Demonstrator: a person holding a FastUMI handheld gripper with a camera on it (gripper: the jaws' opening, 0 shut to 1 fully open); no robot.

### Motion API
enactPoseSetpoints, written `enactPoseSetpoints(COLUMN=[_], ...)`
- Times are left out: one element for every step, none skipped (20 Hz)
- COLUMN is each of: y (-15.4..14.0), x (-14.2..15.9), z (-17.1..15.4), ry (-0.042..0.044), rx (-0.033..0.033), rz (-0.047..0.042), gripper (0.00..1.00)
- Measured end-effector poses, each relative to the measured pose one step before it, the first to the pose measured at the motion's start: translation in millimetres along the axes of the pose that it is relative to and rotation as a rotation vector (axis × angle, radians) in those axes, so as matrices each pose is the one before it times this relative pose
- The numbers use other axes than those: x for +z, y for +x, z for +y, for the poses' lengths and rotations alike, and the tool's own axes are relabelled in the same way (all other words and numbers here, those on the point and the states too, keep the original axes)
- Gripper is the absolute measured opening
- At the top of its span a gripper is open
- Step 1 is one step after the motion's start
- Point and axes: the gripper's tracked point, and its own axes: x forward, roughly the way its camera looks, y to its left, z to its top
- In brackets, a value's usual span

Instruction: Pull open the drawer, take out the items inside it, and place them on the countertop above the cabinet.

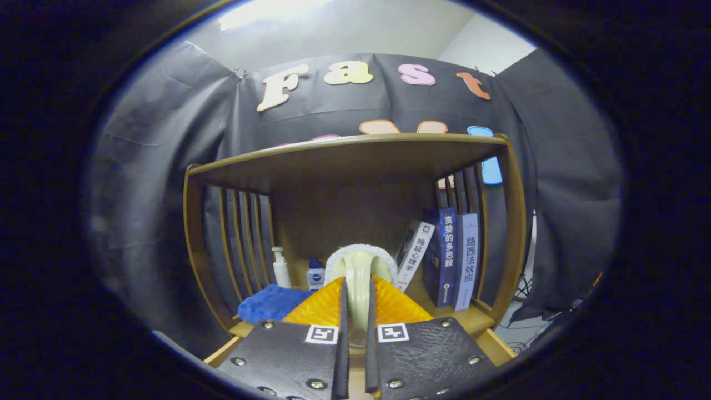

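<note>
Brush (360,261) with a cream handle and a white fuzzy head (maybe a duster) is held between the two fingers of the gripper (355,289), which are closed on its handle. Beyond it, inside the wooden cabinet (355,161), a blue cloth (269,303) and two bottles (281,268) are at the left, books (452,258) at the right.

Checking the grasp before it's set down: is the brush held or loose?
Held: the gripper jaws press both sides of the brush handle.
</note>
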Motion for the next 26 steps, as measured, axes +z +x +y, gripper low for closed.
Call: enactPoseSetpoints(y=[10.39, 9.51, 11.51, 11.46, 11.34, 10.85, 9.33, 8.22, 7.54, 9.11, 8.89, 7.62, 7.84, 11.02, 2.71, 5.12, 9.97, 5.72, 2.06, 2.38, 1.62, 0.93, 0.38, 2.3, -5.19, -0.94], x=[-3.0, -6.22, -7.72, -9.08, -10.58, -12.53, -14.15, -17.02, -14.65, -14.6, -14.05, -16.42, 8.04, -3.39, -5.6, -0.29, -3.05, -3.68, -0.49, 0.45, 0.63, 1.72, 0.29, 0.22, -1.86, -2.08], z=[2.48, 2.05, 2.21, 0.39, 0.88, 1.94, -1.43, 0.39, 4.5, 2.0, -3.89, -2.9, 3.69, 0.67, -1.87, -1.25, -2.13, -0.78, -0.59, -0.8, -0.89, -1.77, -0.22, 0.83, 0.31, -4.84], ry=[-0.00286, 0.00151, 0.00183, -0.00794, -0.01282, -0.01493, -0.0121, 0.00219, 0.01752, 0.00185, -0.01325, -0.02376, 0.00566, -0.00731, -0.006, 0.00238, 0.01651, 0.0301, 0.02403, 0.01103, -0.00664, -0.0172, -0.01548, -0.01202, -0.01544, -0.01109], rx=[0.00226, -0.00143, 0.00003, -0.00706, -0.00123, -0.00206, -0.01599, -0.00677, 0.00016, -0.00109, -0.0088, -0.00484, 0.01516, 0.00559, -0.00039, 0.00247, -0.00173, 0.00262, -0.00148, -0.00454, -0.00717, -0.01375, -0.0093, -0.00519, -0.00138, -0.02617], rz=[0.00708, 0.01772, 0.02065, 0.0232, 0.0247, 0.02992, 0.033, 0.0484, 0.03344, 0.03176, 0.03235, 0.04512, -0.06351, -0.00364, 0.00141, -0.00135, 0.00469, 0.01768, 0.01156, -0.00042, -0.00552, -0.01621, -0.01099, -0.00429, 0.00881, 0.00759], gripper=[0.11, 0.12, 0.12, 0.12, 0.12, 0.12, 0.12, 0.12, 0.12, 0.12, 0.12, 0.11, 0.12, 0.12, 0.12, 0.12, 0.12, 0.12, 0.12, 0.12, 0.12, 0.12, 0.12, 0.14, 0.16, 0.2])
